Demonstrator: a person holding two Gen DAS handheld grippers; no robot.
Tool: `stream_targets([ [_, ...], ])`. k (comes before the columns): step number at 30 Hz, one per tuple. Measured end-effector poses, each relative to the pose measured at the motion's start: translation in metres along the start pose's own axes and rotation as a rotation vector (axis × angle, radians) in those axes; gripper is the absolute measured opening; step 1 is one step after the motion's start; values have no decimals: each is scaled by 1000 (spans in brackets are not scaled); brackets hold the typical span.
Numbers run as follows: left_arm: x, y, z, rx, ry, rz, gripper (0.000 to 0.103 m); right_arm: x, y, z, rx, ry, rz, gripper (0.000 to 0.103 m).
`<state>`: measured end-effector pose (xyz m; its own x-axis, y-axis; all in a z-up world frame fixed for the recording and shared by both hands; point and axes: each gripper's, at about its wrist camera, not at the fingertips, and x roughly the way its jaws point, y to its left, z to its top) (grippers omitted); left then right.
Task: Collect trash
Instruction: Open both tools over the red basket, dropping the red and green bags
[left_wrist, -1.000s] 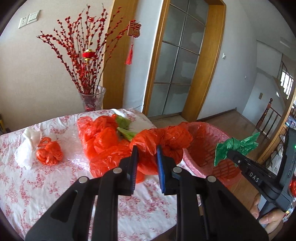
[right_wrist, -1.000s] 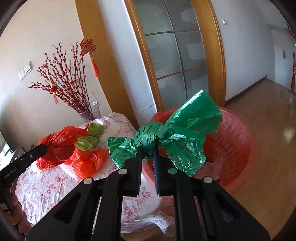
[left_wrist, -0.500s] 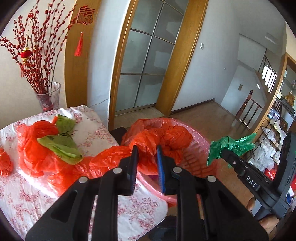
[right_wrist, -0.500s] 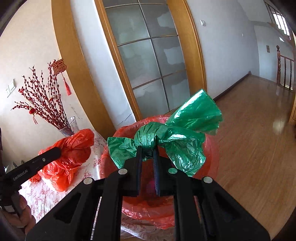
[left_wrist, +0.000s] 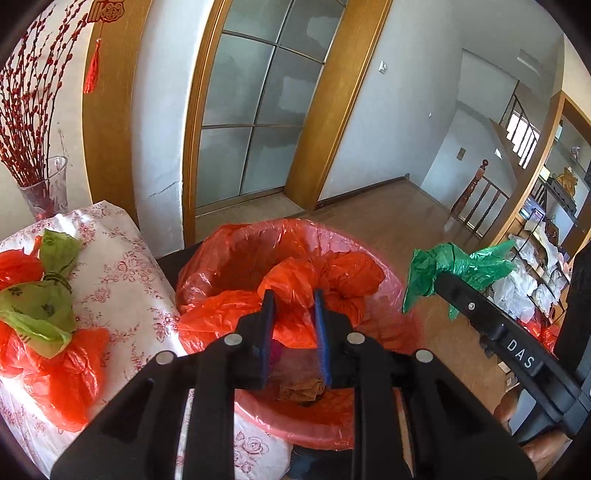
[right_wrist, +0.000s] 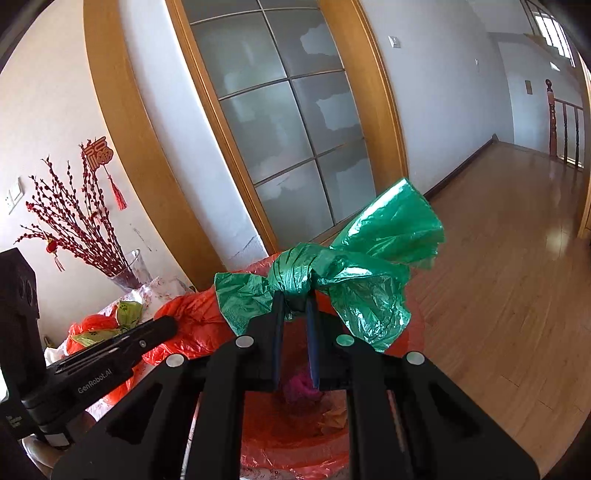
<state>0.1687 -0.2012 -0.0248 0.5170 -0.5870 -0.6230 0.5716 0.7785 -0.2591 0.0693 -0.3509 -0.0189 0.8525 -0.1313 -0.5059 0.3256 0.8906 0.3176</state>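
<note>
Vs 1 s ago, both claws have swung off the surface (left_wrist: 122, 266) and now sit over the bin (left_wrist: 373, 254), a basket lined w/ red plastic, standing just beside the surface edge. Left claw (left_wrist: 293, 299) stays clamped on the orange bag (left_wrist: 325, 273), which has moved from above the tablecloth to hanging inside the bin rim. Right claw (right_wrist: 295, 301) stays pinched on the knot of the green bag (right_wrist: 354, 266); it was at the bin's near side, now it's above the opening.

Left view only: the right claw's finger from the side, w/ green bag (left_wrist: 454, 266) held out past the bin's right rim, over the floor; also shelves of clutter far right. Right view only: down into the bin (right_wrist: 295, 443), w/ pink and brown scraps at the bottom.

Around: on the surface, an orange bag heap (left_wrist: 66, 373) w/ a lime-green bag (left_wrist: 40, 306) on top, well apart from the bin. Glass vase (left_wrist: 44, 188) of red branches at the back corner, glass-panel door (left_wrist: 255, 110) behind. The orange bag fills much of the bin mouth in left view, hiding most of the inside.
</note>
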Motion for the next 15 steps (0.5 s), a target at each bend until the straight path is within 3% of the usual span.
stream_targets([
  [4,9,3,-4,-3,23,10,28,8,-1,1,7,23,26,19],
  [9,2,19,-10,-15,24,51,34,6,-3,-2,15,28,34,38],
  [15,-29,40,-22,-12,-23,125,41,-1,3,-10,-7,34,14,38],
])
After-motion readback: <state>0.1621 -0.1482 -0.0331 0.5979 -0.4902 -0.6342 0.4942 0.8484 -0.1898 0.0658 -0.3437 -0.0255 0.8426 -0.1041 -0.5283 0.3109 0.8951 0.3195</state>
